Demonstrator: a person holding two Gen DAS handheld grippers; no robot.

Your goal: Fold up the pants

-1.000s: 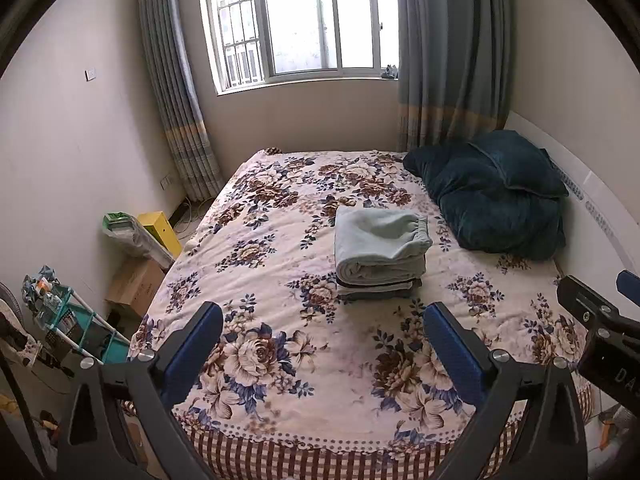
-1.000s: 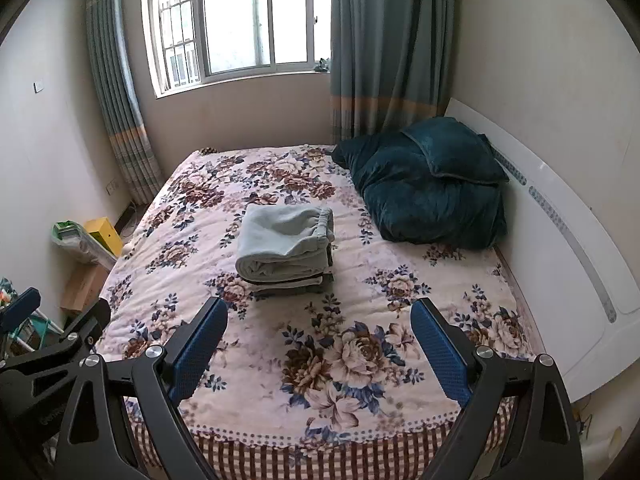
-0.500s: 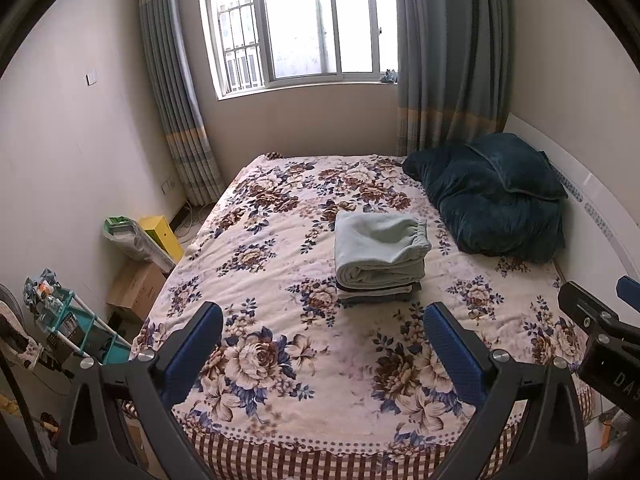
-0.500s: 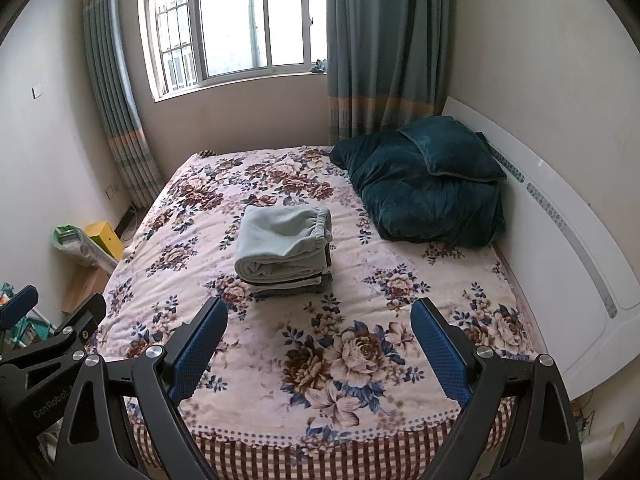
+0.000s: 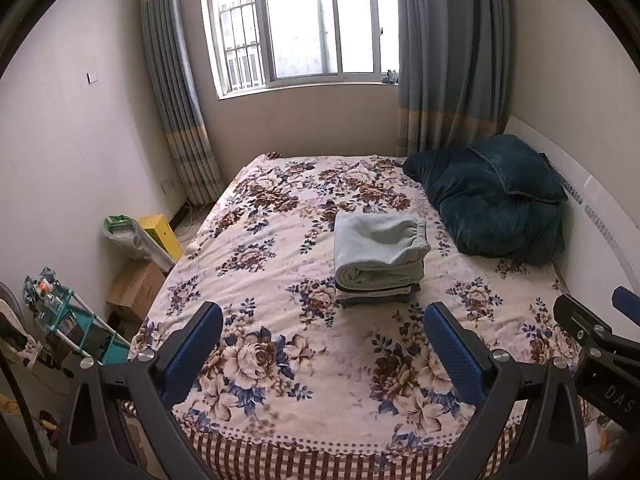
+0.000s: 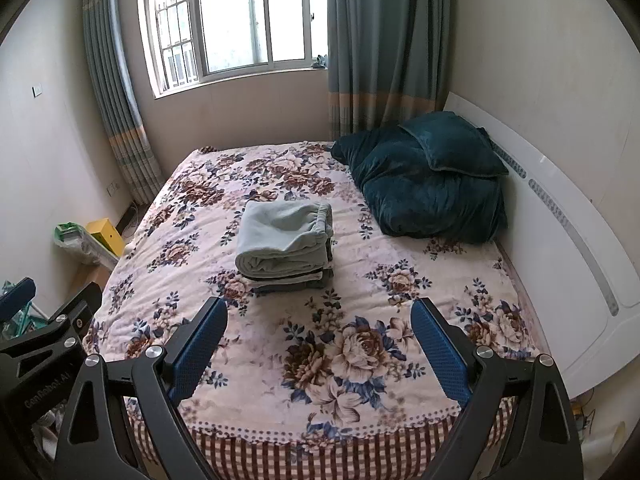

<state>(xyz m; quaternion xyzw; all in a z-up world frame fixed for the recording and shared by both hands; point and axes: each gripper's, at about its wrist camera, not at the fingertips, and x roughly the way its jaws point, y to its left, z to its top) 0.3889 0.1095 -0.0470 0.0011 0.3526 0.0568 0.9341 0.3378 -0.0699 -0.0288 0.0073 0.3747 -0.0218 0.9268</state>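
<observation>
Folded pale green pants (image 5: 378, 250) lie on top of a small stack of darker folded clothes in the middle of the flowered bed (image 5: 280, 240). The stack also shows in the right wrist view (image 6: 286, 244). My left gripper (image 5: 322, 350) is open and empty, held above the foot of the bed, well short of the stack. My right gripper (image 6: 318, 344) is open and empty too, beside the left one. Each gripper shows at the edge of the other's view.
A dark teal duvet and pillow (image 5: 496, 208) are heaped at the right by the white headboard (image 6: 560, 220). On the floor left of the bed are a yellow box (image 5: 162, 234), a cardboard box (image 5: 134, 290) and a teal rack (image 5: 68, 320). A window and curtains stand behind.
Both grippers have drawn back and risen slightly from the bed; the stack looks a little farther off. Both stay open and the pants have not moved.
</observation>
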